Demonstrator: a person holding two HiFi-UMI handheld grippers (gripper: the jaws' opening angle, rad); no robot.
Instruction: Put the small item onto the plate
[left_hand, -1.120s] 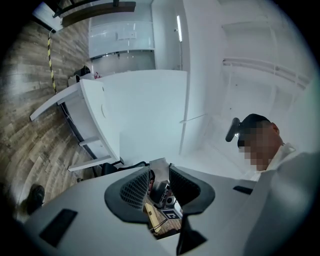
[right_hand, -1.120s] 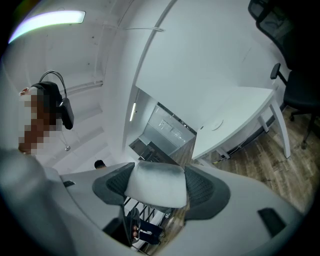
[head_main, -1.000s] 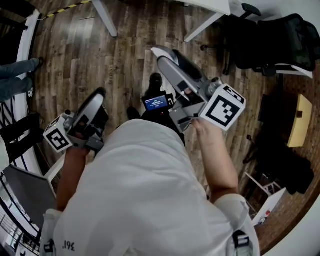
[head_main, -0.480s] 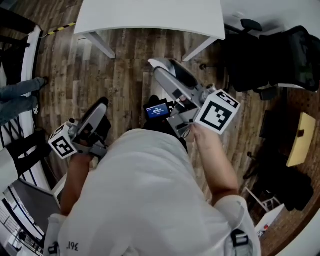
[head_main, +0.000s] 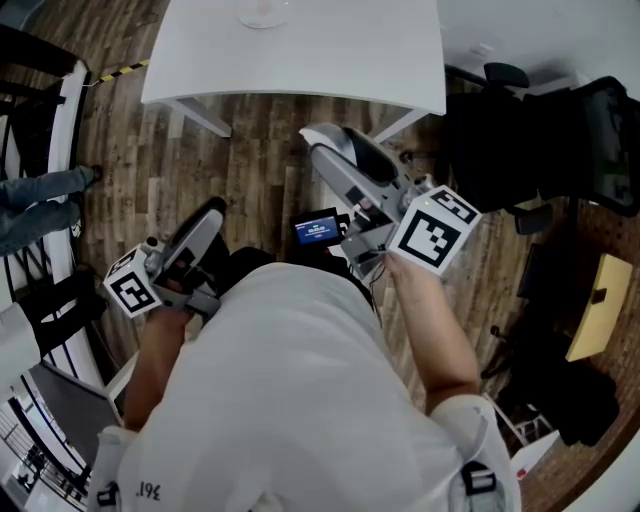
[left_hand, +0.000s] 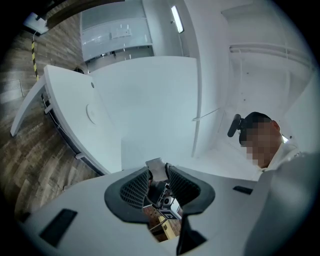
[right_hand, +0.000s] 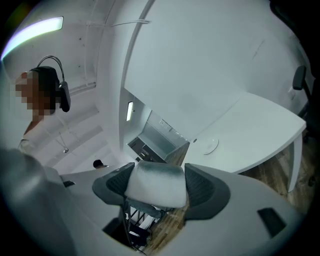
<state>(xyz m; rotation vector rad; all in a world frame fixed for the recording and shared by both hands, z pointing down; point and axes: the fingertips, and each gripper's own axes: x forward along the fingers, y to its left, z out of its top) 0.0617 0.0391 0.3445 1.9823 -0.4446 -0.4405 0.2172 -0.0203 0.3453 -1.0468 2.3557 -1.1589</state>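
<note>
Two loads are showing. The left hand-held gripper (left_hand: 158, 176) is pinching a small grey piece (left_hand: 155, 168) between jaws standing almost together. The right hand-held gripper (right_hand: 156, 196) is clamping a pale block (right_hand: 156, 184) between jaws standing wide apart. The grey piece is looking like the small item the task means, though the block could be it instead.

The plate (head_main: 262, 10) is lying on the white counter (head_main: 330, 60), well apart from both loads and straight ahead of the person. The step in hand is therefore reading as the carry.

Doing it well is probably meaning holding the pinch firm and the jaws level. It is also meaning bringing the item over the plate's middle rather than its rim. The item should be resting on the plate before the jaws are parting, since so thin a piece is likely to skid off if dropped.

The counter is looking bare apart from the plate. Below it a wood-plank floor (head_main: 250, 150) is spreading. Black chairs (head_main: 540, 120) are crowding the right side. Someone's legs (head_main: 40, 200) are showing at the left edge.
</note>
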